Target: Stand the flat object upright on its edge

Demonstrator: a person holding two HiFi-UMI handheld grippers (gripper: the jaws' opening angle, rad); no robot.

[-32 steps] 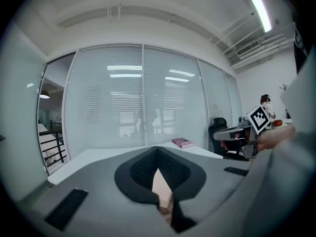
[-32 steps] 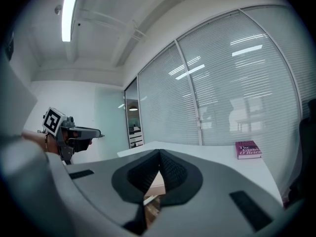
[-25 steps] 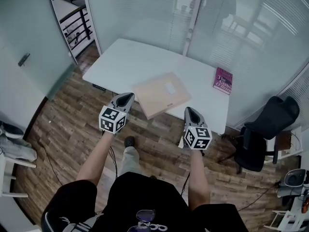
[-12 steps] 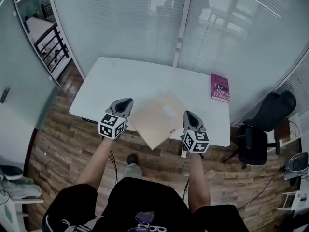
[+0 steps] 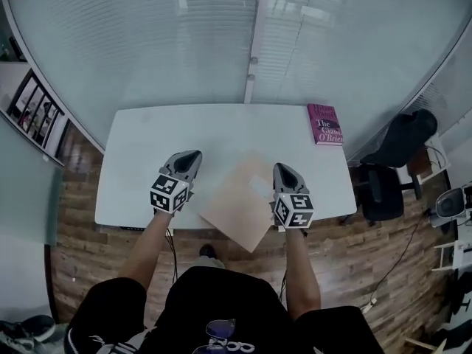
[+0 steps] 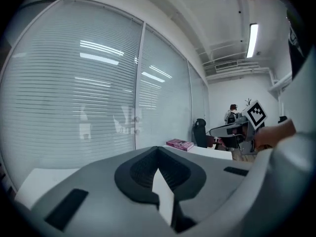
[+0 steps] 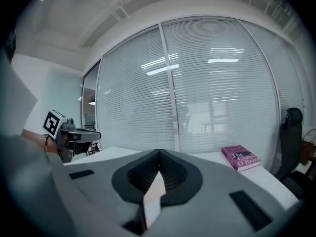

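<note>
Closed, empty: left tongs (image 5: pixel 190 155), right tongs (image 5: pixel 282 169), flanking tan flat board (image 5: pixel 237 206) overhanging near edge of white surface (image 5: pixel 147 146); pink book (image 5: pixel 324 124) at far right corner.

With jaws together, the right hand-held gripper (image 7: pixel 158 153) overlooks a pink book (image 7: pixel 240 157) on the white table (image 7: pixel 279 180)

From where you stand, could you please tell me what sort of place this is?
Probably an office meeting room: glass walls with slatted blinds, a white table, and a black office chair near its end.
</note>
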